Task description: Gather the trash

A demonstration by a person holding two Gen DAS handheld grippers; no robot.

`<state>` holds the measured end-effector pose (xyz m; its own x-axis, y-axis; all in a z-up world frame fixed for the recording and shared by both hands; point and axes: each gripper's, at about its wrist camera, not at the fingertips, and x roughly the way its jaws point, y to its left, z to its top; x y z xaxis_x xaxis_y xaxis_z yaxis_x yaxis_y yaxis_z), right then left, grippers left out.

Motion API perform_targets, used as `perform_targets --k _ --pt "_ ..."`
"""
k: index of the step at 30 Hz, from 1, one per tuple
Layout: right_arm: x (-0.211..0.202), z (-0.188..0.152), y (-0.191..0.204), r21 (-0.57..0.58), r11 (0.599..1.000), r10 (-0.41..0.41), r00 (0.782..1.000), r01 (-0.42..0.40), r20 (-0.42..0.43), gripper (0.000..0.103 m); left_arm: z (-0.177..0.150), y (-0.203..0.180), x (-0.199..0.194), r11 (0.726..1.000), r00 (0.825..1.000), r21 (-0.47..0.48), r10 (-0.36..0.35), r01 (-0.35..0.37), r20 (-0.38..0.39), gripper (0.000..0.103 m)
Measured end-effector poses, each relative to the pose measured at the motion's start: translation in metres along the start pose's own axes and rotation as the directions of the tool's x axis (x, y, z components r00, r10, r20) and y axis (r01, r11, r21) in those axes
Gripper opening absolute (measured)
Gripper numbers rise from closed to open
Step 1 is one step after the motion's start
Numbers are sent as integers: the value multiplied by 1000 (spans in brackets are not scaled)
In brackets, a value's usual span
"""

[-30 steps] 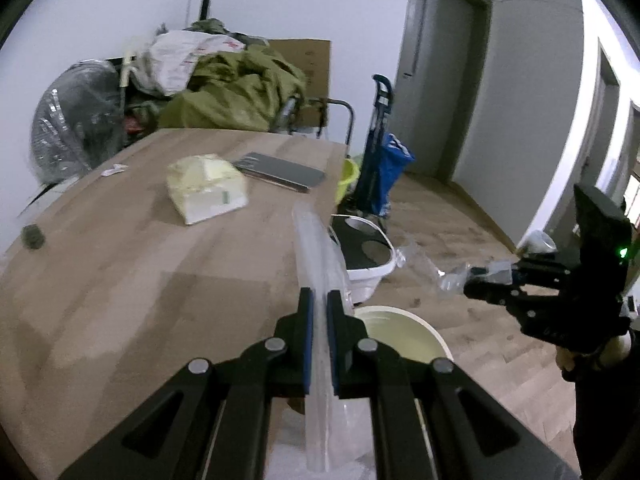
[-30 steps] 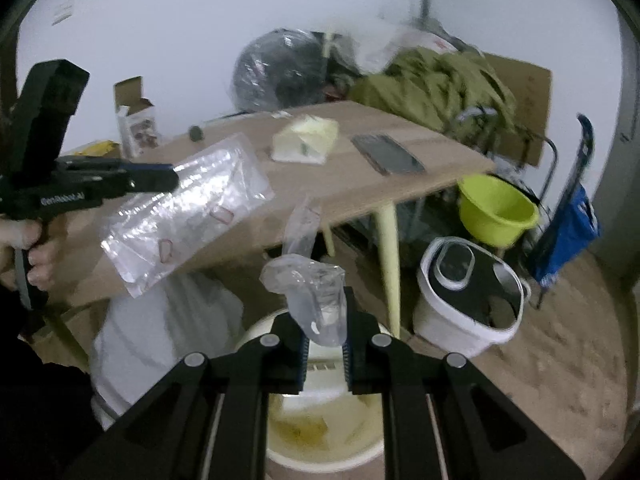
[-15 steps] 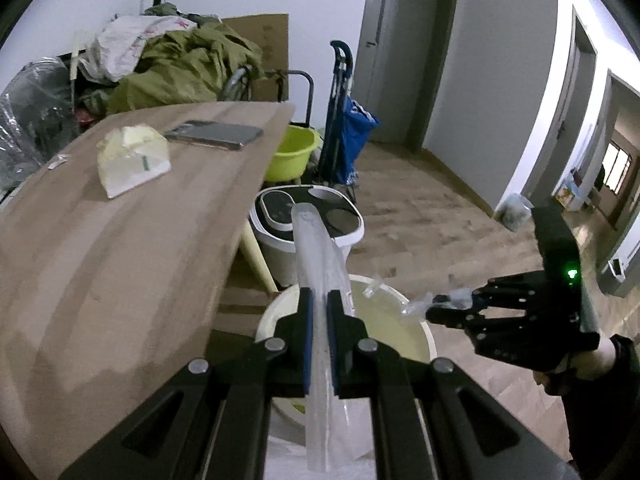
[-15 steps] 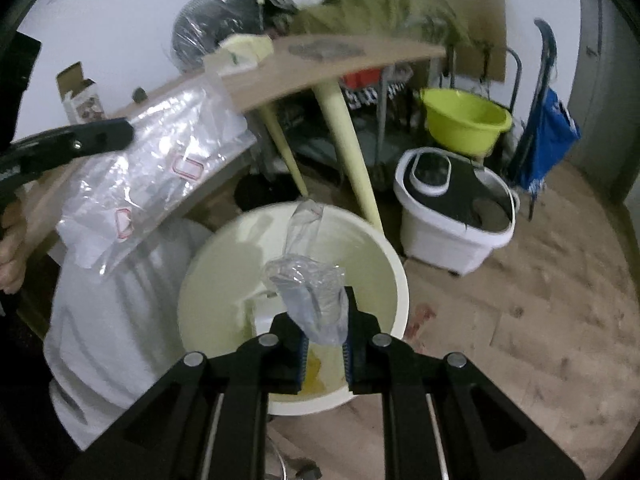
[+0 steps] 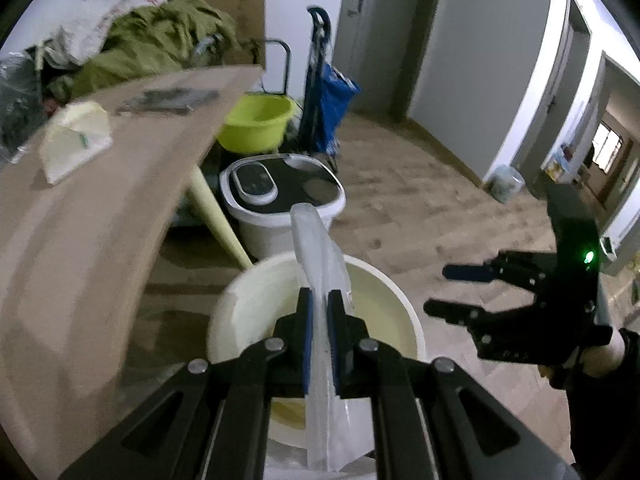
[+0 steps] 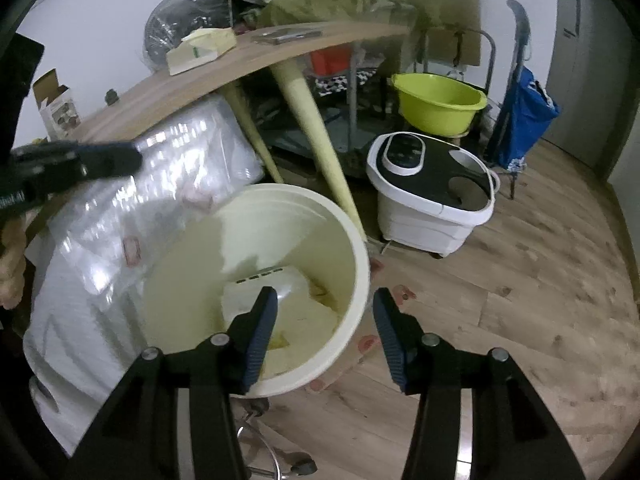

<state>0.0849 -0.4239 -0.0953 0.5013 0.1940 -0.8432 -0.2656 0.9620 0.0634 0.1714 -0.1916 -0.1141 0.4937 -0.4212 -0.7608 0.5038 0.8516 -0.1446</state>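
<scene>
One table [image 6: 168, 92], its curved edge overhanging the bin's far side. One cream bin [image 6: 360, 248] on the wood floor, rim open on top, bare floor to its right. One white foot bath [image 6: 432, 184] behind the bin, one green basin [image 6: 440, 104] further back. One clear plastic bag [image 6: 120, 216], hanging over the bin's left rim, pinched flat by the left gripper [image 5: 319, 320], closed on it. Pale trash [image 6: 288, 312] lying at the bin's bottom. Right gripper [image 6: 324, 300] above the bin's near rim, jaws opening, nothing between them.
</scene>
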Motion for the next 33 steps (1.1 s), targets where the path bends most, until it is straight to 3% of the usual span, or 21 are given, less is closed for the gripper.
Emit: perform_targets --k 4,11,15,18,31,33 --pt "-2 -4 -8 25 1000 -17 1000 17 -1 48 -6 -7 25 999 997 -6 -34 34 -72 11" --pt "2 -7 -18 47 998 -33 999 33 -16 48 -6 -28 55 999 982 52 -4 14 -187 16" --pt "2 -6 -20 49 998 -39 999 40 -17 48 -14 -28 65 998 972 63 3 12 -236 32" --pt "4 -5 -18 47 998 -43 999 44 -21 48 -15 -25 64 999 974 45 9 1 -225 47" --pt "2 9 4 6 1000 -16 1000 16 -13 48 -2 -5 15 997 993 20 76 -74 -95 51" --pt "1 13 8 -2 1000 -8 1000 8 -6 57 -1 -1 6 996 993 12 86 -85 -75 52"
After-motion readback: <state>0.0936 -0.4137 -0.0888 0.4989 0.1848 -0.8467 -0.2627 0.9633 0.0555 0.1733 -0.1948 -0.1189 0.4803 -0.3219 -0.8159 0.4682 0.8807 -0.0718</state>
